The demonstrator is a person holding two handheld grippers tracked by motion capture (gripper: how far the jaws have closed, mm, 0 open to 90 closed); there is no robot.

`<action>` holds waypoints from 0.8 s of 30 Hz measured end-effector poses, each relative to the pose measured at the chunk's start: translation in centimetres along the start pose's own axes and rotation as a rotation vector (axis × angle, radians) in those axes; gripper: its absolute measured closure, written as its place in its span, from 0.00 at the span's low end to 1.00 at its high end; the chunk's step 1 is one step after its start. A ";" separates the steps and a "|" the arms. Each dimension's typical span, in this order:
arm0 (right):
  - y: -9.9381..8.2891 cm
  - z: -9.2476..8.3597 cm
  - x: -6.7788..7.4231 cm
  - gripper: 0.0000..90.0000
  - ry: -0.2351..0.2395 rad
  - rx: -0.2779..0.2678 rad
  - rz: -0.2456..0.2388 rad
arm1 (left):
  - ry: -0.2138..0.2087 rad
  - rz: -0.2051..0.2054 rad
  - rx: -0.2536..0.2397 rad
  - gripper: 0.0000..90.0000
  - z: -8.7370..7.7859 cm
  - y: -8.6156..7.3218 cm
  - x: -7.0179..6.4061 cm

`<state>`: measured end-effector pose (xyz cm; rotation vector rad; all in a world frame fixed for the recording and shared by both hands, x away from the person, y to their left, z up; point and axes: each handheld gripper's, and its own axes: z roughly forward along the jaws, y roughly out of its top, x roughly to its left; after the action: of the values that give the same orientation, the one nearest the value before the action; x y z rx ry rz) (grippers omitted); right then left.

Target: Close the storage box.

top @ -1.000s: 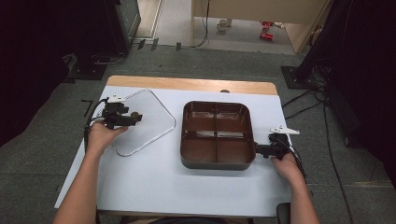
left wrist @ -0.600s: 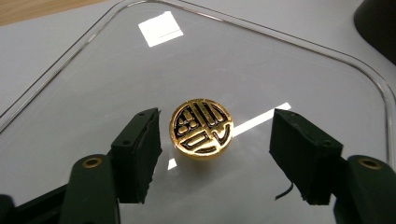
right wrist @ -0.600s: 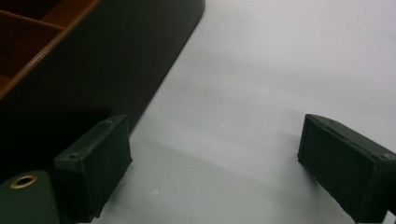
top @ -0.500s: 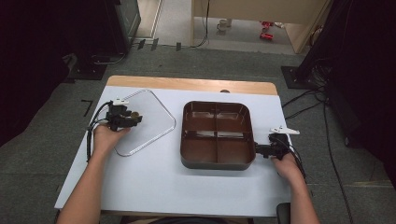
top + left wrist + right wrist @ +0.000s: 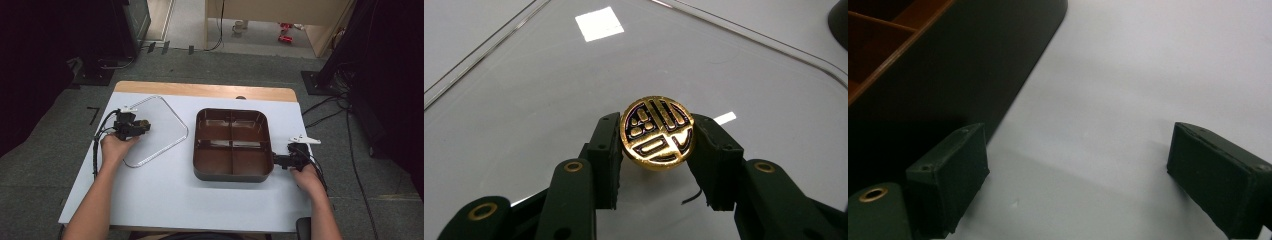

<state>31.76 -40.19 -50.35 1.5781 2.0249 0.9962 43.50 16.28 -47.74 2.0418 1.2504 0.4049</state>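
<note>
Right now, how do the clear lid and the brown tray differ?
The lid is flat and see-through; the tray is deep, dark brown and split into four compartments. The lid has a gold knob, clamped by the left gripper; the tray has none, and the open right gripper sits at its corner. Both are rounded squares lying on the table.

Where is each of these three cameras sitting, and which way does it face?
High view: above the person's side, looking forward and down at the table; forearms, both hands show.
Left gripper view: on the left gripper, looking along its jaws, shut on the gold knob of the clear lid.
Right gripper view: on the right gripper, jaws open beside the brown tray.
Shared: high view also shows lid and tray.
</note>
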 end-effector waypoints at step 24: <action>0.0 0.0 0.0 0.10 0.000 0.000 0.000 | -0.024 0.017 -0.049 0.66 -3.1 2.1 -0.6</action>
<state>31.76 -40.19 -50.35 1.5774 2.0251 0.9963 42.80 16.38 -44.00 2.0112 1.1976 0.4136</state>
